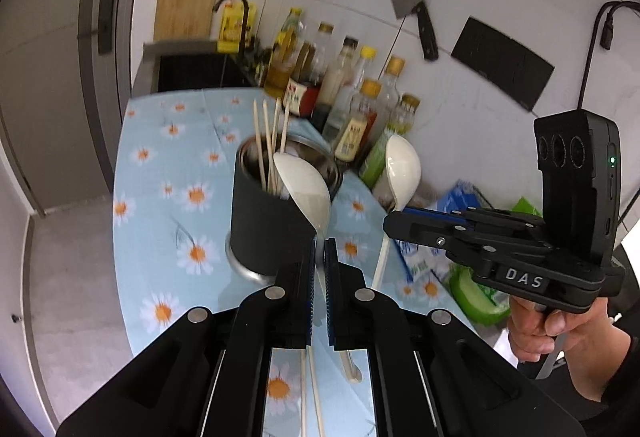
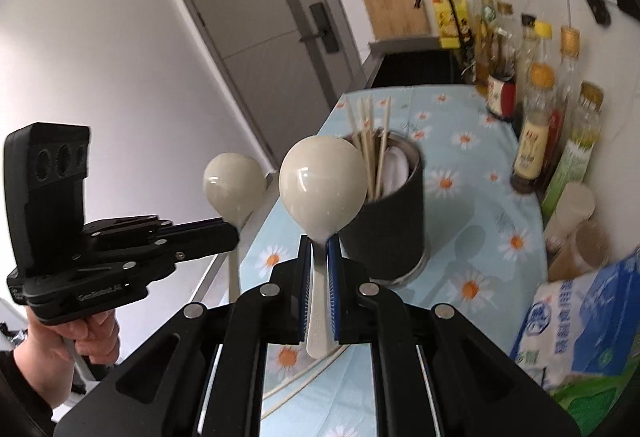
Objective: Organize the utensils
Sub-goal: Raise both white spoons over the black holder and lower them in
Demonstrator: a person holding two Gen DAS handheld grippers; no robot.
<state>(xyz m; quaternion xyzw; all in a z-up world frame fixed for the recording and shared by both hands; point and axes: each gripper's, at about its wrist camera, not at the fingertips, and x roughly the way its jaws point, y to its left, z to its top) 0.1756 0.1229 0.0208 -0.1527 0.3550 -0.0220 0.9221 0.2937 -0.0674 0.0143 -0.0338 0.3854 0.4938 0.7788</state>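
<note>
Two cream spoons held bowl-up above flowered counter (image 1: 160, 197); left gripper (image 1: 320, 257) clamped on one spoon (image 1: 306, 189) by its neck, right gripper (image 2: 319, 257) clamped on other spoon (image 2: 322, 185). Dark holder (image 2: 384, 221) with chopsticks (image 2: 370, 141) stands just ahead; each spoon best turned handle-down, lowered one by one into free side of holder; chopstick tips to be cleared. Bottles (image 2: 536, 117) crowd wall side; counter edge near on door side.

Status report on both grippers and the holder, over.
Left gripper shut on cream spoon. Right gripper shut on second spoon. Holder ahead, chopsticks inside.
</note>
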